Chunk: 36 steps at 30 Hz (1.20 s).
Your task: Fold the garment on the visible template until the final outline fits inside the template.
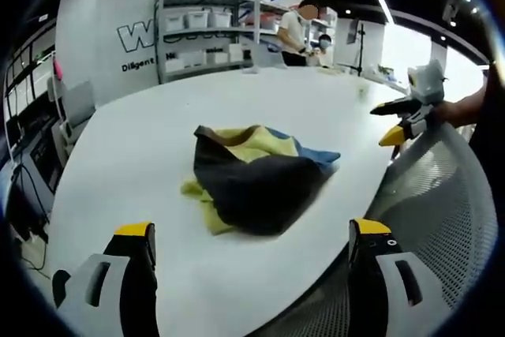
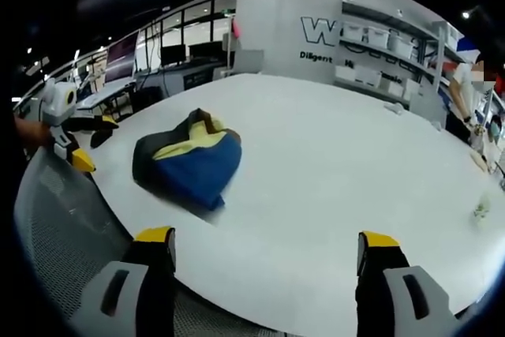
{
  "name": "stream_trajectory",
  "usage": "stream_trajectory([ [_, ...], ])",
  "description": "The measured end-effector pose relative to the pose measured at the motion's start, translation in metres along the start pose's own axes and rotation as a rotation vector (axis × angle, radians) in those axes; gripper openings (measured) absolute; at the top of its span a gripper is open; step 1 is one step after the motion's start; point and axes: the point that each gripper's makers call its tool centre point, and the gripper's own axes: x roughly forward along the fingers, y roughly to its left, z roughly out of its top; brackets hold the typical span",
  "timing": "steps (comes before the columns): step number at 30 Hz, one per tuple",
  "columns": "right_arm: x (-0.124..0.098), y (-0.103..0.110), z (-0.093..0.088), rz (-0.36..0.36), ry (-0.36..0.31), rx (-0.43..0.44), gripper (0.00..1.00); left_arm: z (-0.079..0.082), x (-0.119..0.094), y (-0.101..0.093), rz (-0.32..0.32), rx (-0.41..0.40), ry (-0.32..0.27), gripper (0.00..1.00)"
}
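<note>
Garment point(image 1: 256, 179) is sitting crumpled in a heap on the white table point(image 1: 158, 140), straight ahead of your left gripper point(image 1: 252, 246) and roughly centred between its two yellow-tipped jaws, though a fair way beyond the tips. Nothing's touching it. It's a mix of black, yellow and blue fabric, bunched up rather than flat.

Your left jaws are spread wide with nothing between them, just table surface and the edge of a grey mesh chair back point(image 1: 442, 219) by the right-hand jaw.

From the right gripper view, the same garment point(image 2: 189, 159) lies ahead and off toward the left jaw's side of your right gripper point(image 2: 264, 246), again well past the tips. Those jaws are wide apart too, gripping nothing.

Each tool pops up in the other's camera: the right one point(image 1: 401, 120) hangs past the table edge, out beyond your left gripper's right jaw, and the left one point(image 2: 83, 144) shows out beyond your right gripper's left jaw, held over the mesh chair.

Shelving with white bins point(image 1: 205, 33) and a person point(image 1: 296, 33) stand far behind the table.
</note>
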Motion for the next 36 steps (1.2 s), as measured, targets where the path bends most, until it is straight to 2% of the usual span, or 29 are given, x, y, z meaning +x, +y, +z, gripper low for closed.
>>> stream_trajectory([
  [4,0.000,0.002,-0.001,0.009,0.009,-0.016,0.97,0.003,0.000,0.004,0.005,0.016,0.006,0.99],
  [13,-0.003,0.002,0.000,0.023,0.016,-0.044,0.97,0.012,0.004,0.010,0.002,-0.004,-0.003,0.99],
  [36,0.000,-0.001,0.019,0.025,-0.006,-0.088,0.95,0.024,0.005,0.019,0.007,-0.001,-0.006,0.96],
])
